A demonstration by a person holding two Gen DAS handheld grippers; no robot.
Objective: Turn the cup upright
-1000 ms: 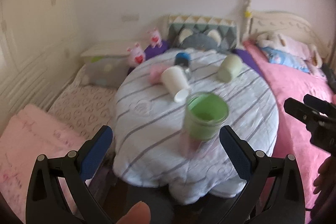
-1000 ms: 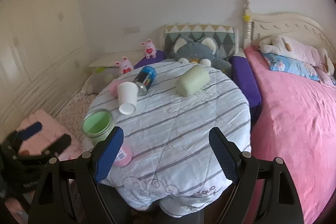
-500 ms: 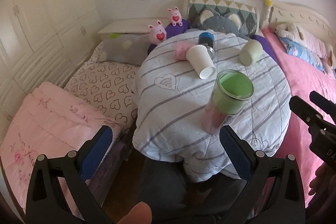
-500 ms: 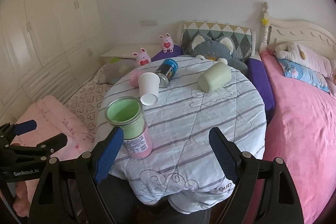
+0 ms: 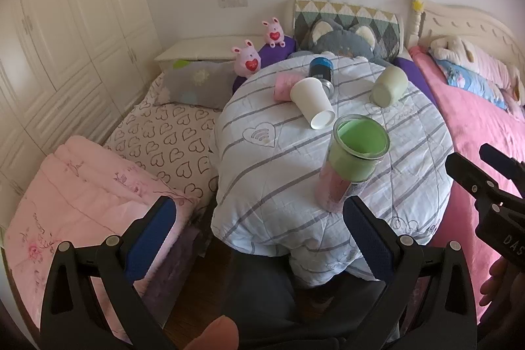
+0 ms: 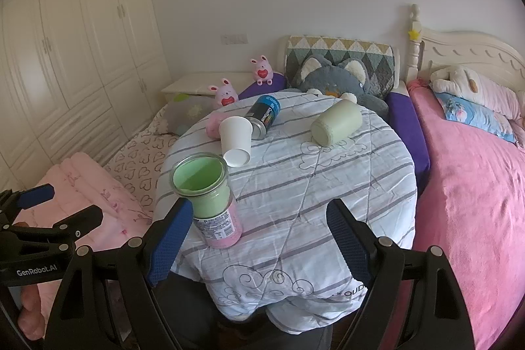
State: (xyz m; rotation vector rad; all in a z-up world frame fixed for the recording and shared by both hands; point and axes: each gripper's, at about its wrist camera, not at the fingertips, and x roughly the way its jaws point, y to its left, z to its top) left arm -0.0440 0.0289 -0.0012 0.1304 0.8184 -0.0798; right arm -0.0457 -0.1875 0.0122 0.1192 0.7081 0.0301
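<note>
A glass cup with green and pink inside stands upright near the front left edge of the round striped table. A white paper cup, a pale green cup, a blue can and a pink cup lie on their sides farther back. My left gripper is open and empty, in front of the table. My right gripper is open and empty over the table's front edge.
A pink bed runs along the right. A heart-patterned mattress and a folded pink quilt lie on the left. A grey cat cushion and two pink bunny toys sit behind the table.
Both grippers have pulled back and risen from the table. The glass cup stands where it was, apart from both grippers.
</note>
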